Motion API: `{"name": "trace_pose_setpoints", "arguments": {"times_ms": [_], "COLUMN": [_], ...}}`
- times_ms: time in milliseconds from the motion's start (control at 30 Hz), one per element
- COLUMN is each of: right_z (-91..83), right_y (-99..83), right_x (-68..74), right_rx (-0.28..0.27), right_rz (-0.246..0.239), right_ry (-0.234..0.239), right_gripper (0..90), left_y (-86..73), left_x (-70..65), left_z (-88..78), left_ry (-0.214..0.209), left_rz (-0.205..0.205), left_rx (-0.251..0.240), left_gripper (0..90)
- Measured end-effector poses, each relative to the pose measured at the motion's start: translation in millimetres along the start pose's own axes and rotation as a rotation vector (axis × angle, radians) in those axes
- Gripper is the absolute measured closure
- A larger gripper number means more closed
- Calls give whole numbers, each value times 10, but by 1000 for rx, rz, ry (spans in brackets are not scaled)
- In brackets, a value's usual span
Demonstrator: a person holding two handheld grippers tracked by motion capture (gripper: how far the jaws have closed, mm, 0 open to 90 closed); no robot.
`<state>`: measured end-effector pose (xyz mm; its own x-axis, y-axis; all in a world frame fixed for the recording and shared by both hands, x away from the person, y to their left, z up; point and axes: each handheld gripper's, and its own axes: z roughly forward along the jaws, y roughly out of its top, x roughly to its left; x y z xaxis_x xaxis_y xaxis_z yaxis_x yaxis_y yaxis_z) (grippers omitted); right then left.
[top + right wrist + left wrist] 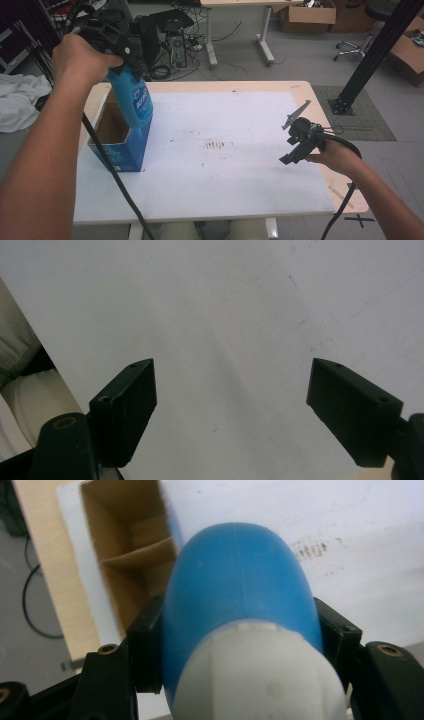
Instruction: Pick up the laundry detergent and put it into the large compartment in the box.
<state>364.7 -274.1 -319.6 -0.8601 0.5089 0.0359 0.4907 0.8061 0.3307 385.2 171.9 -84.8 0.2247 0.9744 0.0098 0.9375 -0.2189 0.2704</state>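
A blue plastic bottle [134,97] with a white cap end [260,675] hangs over an open blue cardboard box [120,145] at the table's left. My left gripper [117,42] is shut on the bottle's upper part, held high above the box. In the left gripper view the bottle [240,585] sits squeezed between both black pads, and the box's brown inside with a cardboard divider [135,555] lies below. My right gripper [295,147] rests low over the right side of the white table sheet [235,165], jaws wide apart with nothing between them [230,405].
The table's wooden edge [345,190] borders the white sheet. Brownish marks [217,145] stain the sheet's middle. Behind the table are a computer tower with cables [177,47], another desk's legs [265,35] and cardboard boxes [307,15]. A black post [370,55] stands at the right.
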Motion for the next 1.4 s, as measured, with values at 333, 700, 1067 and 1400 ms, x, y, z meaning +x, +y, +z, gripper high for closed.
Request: {"name": "trace_pose_setpoints", "arguments": {"times_ms": [333, 700, 1067, 1400], "right_z": [-2, 12, 18, 64], "right_y": [-15, -33, -67, -88], "right_x": [-28, -33, -50, -51], "right_rx": [-9, -1, 0, 12], "right_rz": [-1, -5, 6, 4], "right_ry": [-3, -6, -3, -3], "right_gripper": [200, 200, 200, 200], "left_y": [-54, -101, -173, -268], "left_x": [303, 467, 603, 655], "left_z": [-85, 34, 378, 856], "left_ry": [52, 85, 103, 92], "left_rz": [-143, -186, -189, -178], "left_rx": [-28, -25, -20, -3], "left_gripper": [378, 378, 379, 378]}}
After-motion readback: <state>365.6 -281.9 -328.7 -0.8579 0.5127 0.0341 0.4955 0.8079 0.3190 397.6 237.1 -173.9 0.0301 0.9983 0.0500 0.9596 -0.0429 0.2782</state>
